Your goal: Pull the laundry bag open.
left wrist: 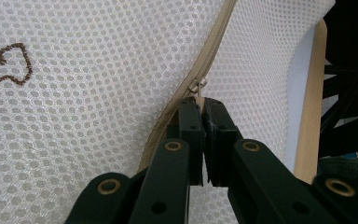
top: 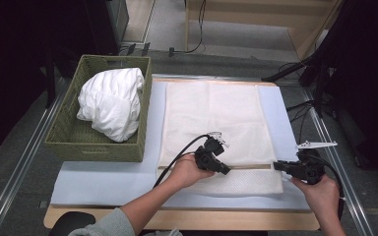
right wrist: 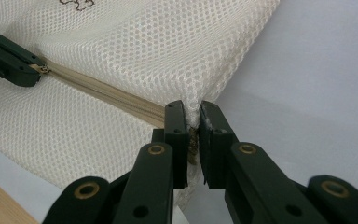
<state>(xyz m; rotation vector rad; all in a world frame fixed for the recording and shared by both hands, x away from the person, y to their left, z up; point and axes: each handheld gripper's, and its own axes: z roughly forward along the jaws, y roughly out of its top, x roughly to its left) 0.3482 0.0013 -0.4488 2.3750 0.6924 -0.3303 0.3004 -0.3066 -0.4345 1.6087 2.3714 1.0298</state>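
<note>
A white mesh laundry bag point(top: 211, 113) lies flat on a pale blue mat point(top: 103, 179). A tan zipper point(top: 251, 167) runs across its near end. My left gripper point(top: 225, 170) is shut on the small metal zipper pull point(left wrist: 198, 87), partway along the zipper point(left wrist: 214, 42). My right gripper point(top: 276, 165) is shut on the bag's right edge, pinching the mesh point(right wrist: 193, 100) at the zipper's end. In the right gripper view, the left gripper point(right wrist: 9, 60) holds the pull at the upper left. A brown embroidered mark point(left wrist: 4, 70) sits on the mesh.
A green woven basket point(top: 98, 150) with a bundled white cloth point(top: 113, 101) stands at the left, against the mat. The wooden table edge point(top: 202, 219) runs along the front. Cables and dark stands lie on the floor at the far right.
</note>
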